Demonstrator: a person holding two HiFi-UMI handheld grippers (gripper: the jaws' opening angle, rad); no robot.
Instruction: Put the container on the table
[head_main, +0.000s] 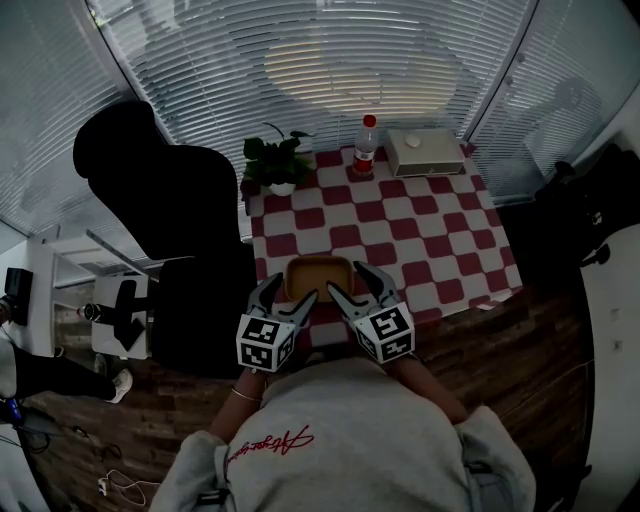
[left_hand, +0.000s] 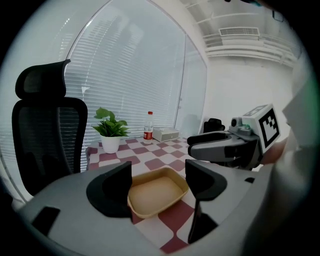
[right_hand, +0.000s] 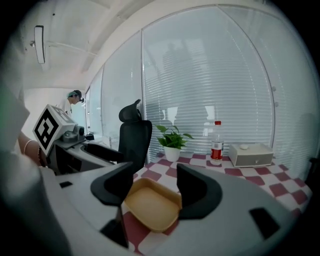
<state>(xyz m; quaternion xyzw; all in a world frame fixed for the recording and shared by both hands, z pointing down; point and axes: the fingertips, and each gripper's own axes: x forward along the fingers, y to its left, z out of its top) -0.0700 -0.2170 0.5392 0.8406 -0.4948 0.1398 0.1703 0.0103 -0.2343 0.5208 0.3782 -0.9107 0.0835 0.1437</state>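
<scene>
While the tan container (head_main: 318, 276) rests flat on the red-and-white checkered worktop (head_main: 440, 240), close to its near edge, the left tool (left_hand: 158, 176) and the right tool (right_hand: 155, 177) hang side by side just above it, each with jaws spread and gripping nothing. A potted plant (head_main: 274, 165), a red-capped bottle (head_main: 365, 148) and a white box (head_main: 425, 152) line the far edge.
</scene>
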